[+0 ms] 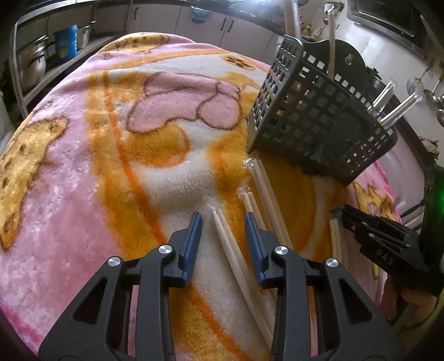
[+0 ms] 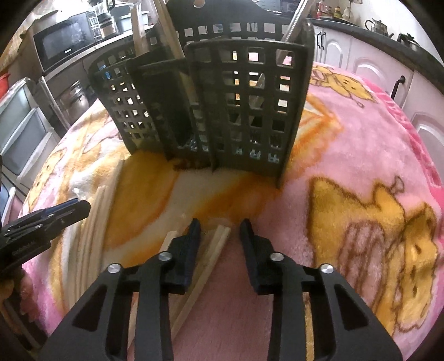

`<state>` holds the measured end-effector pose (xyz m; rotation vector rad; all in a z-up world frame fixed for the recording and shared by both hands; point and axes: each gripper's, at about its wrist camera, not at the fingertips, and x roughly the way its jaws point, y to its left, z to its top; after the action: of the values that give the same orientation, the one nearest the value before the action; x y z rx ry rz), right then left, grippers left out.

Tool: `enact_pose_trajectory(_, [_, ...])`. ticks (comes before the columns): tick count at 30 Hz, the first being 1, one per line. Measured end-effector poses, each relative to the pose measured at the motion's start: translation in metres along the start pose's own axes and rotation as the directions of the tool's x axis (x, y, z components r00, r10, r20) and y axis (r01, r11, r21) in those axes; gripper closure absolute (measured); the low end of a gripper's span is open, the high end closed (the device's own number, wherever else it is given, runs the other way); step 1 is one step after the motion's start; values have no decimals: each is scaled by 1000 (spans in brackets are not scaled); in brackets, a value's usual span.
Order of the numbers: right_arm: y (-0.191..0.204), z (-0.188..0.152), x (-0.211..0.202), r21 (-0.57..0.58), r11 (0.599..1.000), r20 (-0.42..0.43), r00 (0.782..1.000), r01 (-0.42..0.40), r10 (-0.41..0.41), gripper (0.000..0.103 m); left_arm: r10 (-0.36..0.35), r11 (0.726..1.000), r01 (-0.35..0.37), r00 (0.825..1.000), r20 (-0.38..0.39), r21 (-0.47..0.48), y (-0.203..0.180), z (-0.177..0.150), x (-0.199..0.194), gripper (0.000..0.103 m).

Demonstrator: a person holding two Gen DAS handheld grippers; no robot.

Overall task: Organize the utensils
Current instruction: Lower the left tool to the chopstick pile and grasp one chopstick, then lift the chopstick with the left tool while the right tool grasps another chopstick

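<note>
A dark grey slotted utensil caddy (image 1: 319, 116) stands on a pink and orange blanket and holds several chopstick packs upright; it fills the top of the right wrist view (image 2: 244, 111). Several clear-sleeved cream chopstick pairs (image 1: 236, 250) lie on the blanket in front of it. My left gripper (image 1: 223, 225) is open, its jaws straddling one pair. My right gripper (image 2: 217, 232) is open, with another chopstick pair (image 2: 211, 255) lying between its jaws. Each gripper shows in the other's view, the right one (image 1: 383, 238) and the left one (image 2: 41, 222).
The blanket (image 1: 111, 166) covers the whole work surface. Kitchen cabinets (image 1: 222, 25) run behind it, metal pots (image 1: 30, 64) stand on a shelf at the left, and a microwave (image 2: 66, 41) sits behind the caddy.
</note>
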<state>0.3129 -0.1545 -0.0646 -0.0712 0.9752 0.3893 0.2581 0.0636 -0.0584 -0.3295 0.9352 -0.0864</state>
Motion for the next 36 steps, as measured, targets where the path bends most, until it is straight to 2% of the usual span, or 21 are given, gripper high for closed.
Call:
enact_pose_trajectory(4, [-1, 6, 2, 10, 1000, -3, 1000, -9, 9, 85, 12, 1000, -12, 1000, -11, -6, 2, 4, 3, 90])
enact_pose_trajectory(10, [-6, 10, -3, 30, 999, 7, 999, -36, 36, 88, -12, 1000, 12, 1000, -17, -26, 8, 10, 4, 99])
enact_pose_trajectory(16, [-14, 12, -23, 47, 993, 49, 994, -104, 102, 92, -63, 997, 64, 998, 23, -40, 9, 14, -12, 100])
enact_pose_trajectory(21, [-15, 15, -52, 23, 992, 109, 986, -127, 124, 93, -105, 994, 107, 991, 83, -26, 4, 19, -36, 101])
enact_pose_trajectory(36, [5, 20, -136, -78, 981, 269, 944, -178, 192, 96, -180, 983, 167, 948, 262, 72, -24, 39, -119, 102])
